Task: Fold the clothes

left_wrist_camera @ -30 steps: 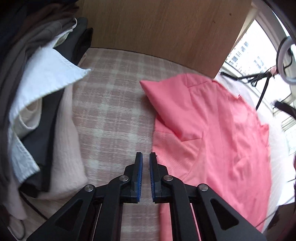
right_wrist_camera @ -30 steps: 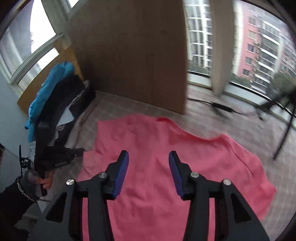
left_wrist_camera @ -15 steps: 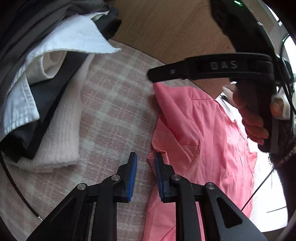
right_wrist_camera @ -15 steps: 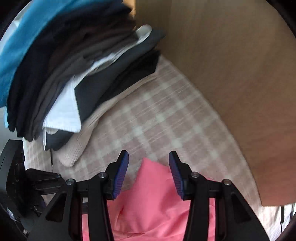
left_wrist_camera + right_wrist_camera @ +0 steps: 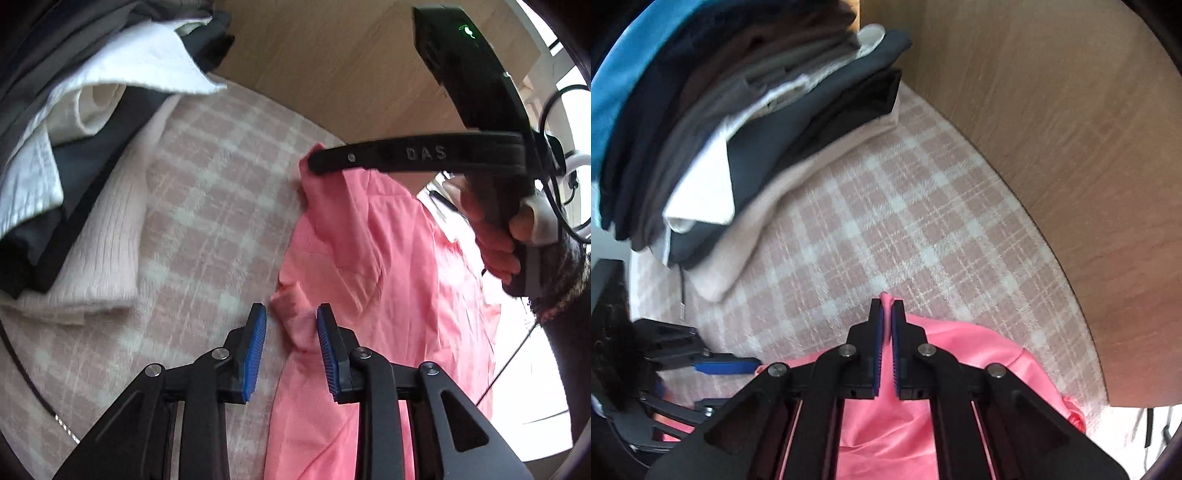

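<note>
A pink shirt [image 5: 399, 280] lies on the pink-and-white checked bedspread [image 5: 207, 192]. My left gripper [image 5: 290, 325] is open, its blue pads on either side of a bunched edge of the shirt. My right gripper [image 5: 886, 317] is shut on the shirt's far corner [image 5: 885, 297], which pokes out past its tips. In the left wrist view the right gripper [image 5: 314, 166] is seen side-on, pinching that corner. The shirt [image 5: 886, 435] fills the lower right wrist view. The left gripper [image 5: 727, 367] shows at the lower left there.
A stack of folded clothes [image 5: 713, 122] in blue, dark, grey, white and cream sits at the left on the bedspread [image 5: 923, 229]; it also shows in the left wrist view [image 5: 74, 147]. A wooden panel [image 5: 1071, 147] stands close behind. A thin cable [image 5: 22, 369] lies by the stack.
My right gripper has swung over to the shirt's far corner and shut on it. My left gripper has opened wider around the bunched shirt edge.
</note>
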